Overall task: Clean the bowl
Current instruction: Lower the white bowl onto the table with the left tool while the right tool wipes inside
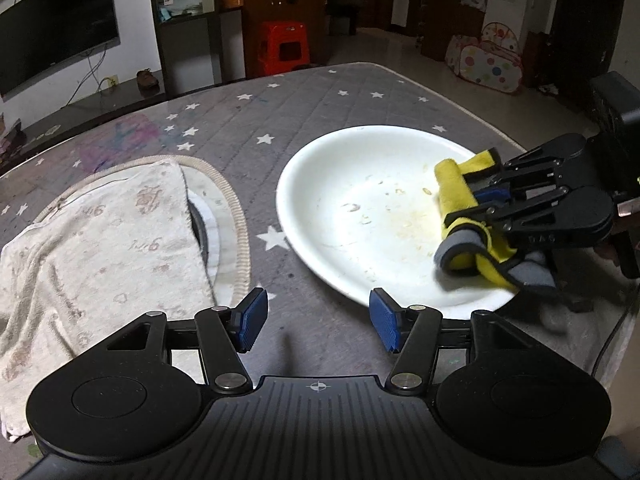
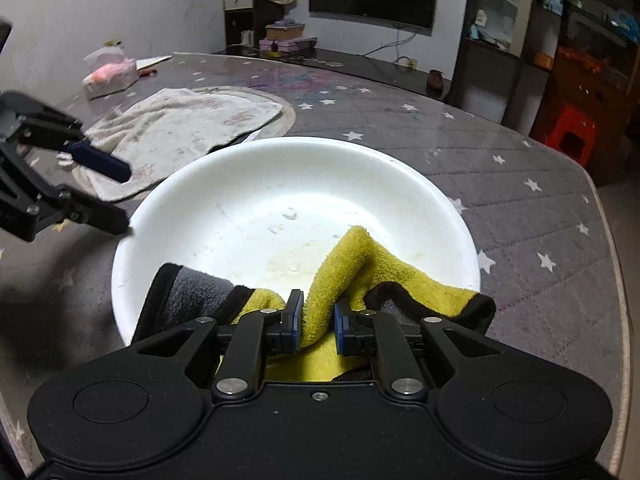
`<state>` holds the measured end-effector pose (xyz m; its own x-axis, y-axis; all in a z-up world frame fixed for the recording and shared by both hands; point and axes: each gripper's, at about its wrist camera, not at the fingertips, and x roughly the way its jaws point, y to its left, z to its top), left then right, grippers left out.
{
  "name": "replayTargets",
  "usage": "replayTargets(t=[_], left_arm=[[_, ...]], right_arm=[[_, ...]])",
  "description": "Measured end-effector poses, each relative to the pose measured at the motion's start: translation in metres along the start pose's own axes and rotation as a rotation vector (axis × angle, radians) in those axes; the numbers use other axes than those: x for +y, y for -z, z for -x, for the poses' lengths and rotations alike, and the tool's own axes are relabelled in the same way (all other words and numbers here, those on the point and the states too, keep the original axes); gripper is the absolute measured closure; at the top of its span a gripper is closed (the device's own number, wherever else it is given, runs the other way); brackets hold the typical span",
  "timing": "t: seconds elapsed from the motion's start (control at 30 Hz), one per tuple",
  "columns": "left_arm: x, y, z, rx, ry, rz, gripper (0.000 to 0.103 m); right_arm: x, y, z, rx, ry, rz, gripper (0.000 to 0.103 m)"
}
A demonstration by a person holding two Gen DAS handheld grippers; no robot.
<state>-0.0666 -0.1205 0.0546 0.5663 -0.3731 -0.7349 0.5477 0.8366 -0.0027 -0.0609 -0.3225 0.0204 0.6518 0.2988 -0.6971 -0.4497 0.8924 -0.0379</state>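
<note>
A wide white bowl (image 1: 372,208) with food smears sits on the grey star-patterned table; it also shows in the right wrist view (image 2: 280,208). My right gripper (image 2: 316,320) is shut on a yellow and grey cloth (image 2: 352,264), which lies over the bowl's near rim and inner wall. In the left wrist view the right gripper (image 1: 476,204) and the cloth (image 1: 456,192) are at the bowl's right side. My left gripper (image 1: 316,320) is open and empty, just outside the bowl's near-left rim; it shows at the left in the right wrist view (image 2: 124,196).
A soiled white towel (image 1: 92,232) lies over a round mat (image 1: 236,216) left of the bowl. A tissue pack (image 2: 110,74) sits at the table's far side. The table edge (image 1: 480,120) curves behind the bowl. A red stool (image 1: 284,48) stands beyond.
</note>
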Motion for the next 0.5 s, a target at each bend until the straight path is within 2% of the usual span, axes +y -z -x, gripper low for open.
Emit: replayTargets(t=[0.27,0.5], left_arm=[[0.002,0.005,-0.012,0.040,-0.020,-0.026,0.045],[0.004,0.000,-0.039,0.072,-0.028,-0.037,0.047]], right_arm=[[-0.007,-0.006,-0.011,-0.012,0.034,-0.026,0.087],[-0.014,-0.016,-0.023,-0.019,0.052,-0.050,0.087]])
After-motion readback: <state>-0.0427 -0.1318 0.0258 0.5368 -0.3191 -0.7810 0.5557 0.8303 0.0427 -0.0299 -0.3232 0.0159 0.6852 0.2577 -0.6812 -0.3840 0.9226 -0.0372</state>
